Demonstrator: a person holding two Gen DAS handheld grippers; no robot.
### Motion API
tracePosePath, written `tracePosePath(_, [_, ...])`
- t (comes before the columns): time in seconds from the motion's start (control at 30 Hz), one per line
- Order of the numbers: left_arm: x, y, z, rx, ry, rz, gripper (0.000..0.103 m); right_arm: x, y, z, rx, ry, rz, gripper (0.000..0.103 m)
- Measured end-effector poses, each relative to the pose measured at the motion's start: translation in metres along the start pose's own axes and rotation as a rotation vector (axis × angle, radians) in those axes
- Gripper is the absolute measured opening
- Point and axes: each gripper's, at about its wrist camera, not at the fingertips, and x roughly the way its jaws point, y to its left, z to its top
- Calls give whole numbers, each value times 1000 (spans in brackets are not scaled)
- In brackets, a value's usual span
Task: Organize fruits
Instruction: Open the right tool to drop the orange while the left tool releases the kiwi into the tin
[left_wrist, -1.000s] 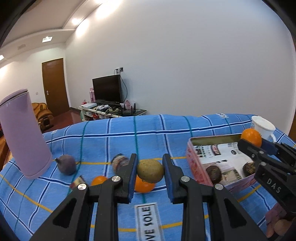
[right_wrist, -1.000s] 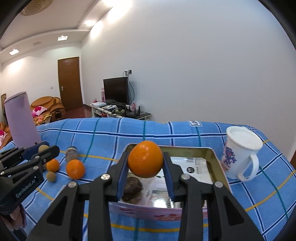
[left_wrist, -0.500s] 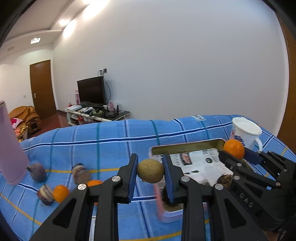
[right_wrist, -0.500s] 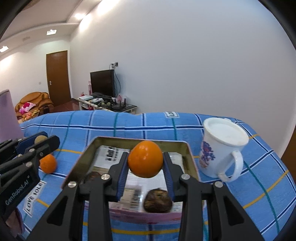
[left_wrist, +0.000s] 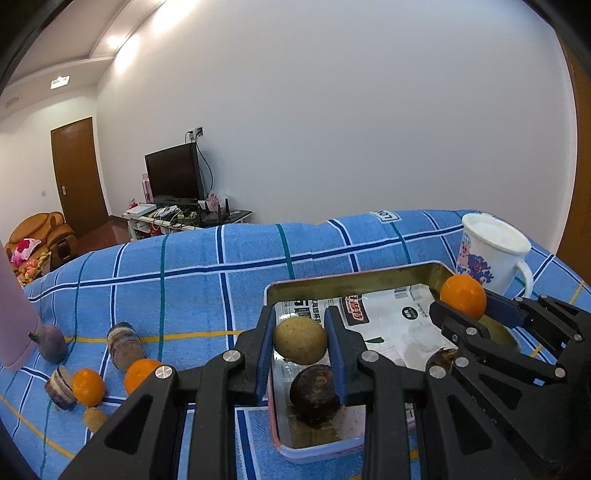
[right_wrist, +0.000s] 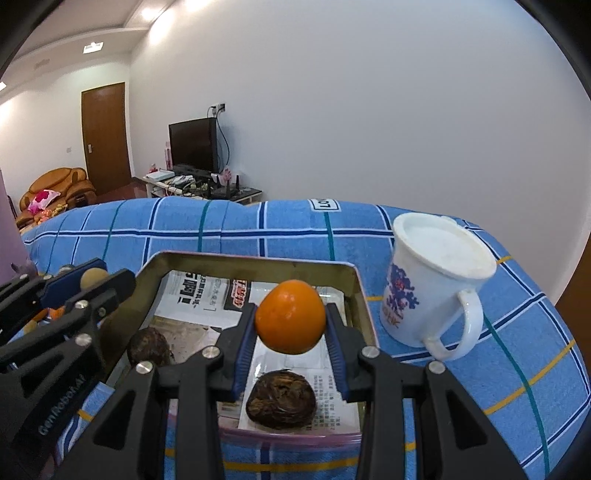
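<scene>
Both pairs of jaws are clamped on fruit: our left gripper (left_wrist: 300, 347) has its blue pads pressed on either side of a small tan-brown fruit (left_wrist: 300, 346), and our right gripper (right_wrist: 290, 332) is closed the same way on an orange (right_wrist: 290, 316). We hold both above the tin tray (right_wrist: 255, 263), which is lined with printed paper and sits near the right end of the blue checked cloth (left_wrist: 192, 280), just beside the white mug (right_wrist: 432, 280). The tan fruit hangs over the tray's near left corner and the orange over its near right part. Two dark brown fruits already lie in the tray, one (right_wrist: 281, 399) close to the near edge and another (right_wrist: 149, 347) by the left wall.

More fruit waits toward the left end of the cloth: two small oranges (left_wrist: 88, 386), some striped brownish pieces and a purple one beside the pink flask (left_wrist: 11, 321).

We judge both held fruits to be light, round and fairly firm, with smooth skins that could roll or slip if the pads sit off centre. The grips cross the widest part of each, which seems the safest hold. A hard squeeze could bruise the orange, and on release each may roll on the slick paper, so we would lower them close to the lining first.
</scene>
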Motion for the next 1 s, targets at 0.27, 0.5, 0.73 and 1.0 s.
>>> tracePosePath(0.27, [12, 4, -3, -10, 37, 12, 29, 12, 7, 0, -20, 28, 5, 39])
tracePosePath(0.5, [14, 5, -5, -21, 51, 8, 29, 16, 9, 0, -27, 47, 28, 39])
tracePosePath(0.73, [19, 5, -3, -22, 65, 13, 29, 17, 13, 0, -42, 47, 41, 39])
tracePosePath(1.0, [16, 5, -5, -31, 51, 43, 31, 7, 9, -1, -20, 7, 32, 68])
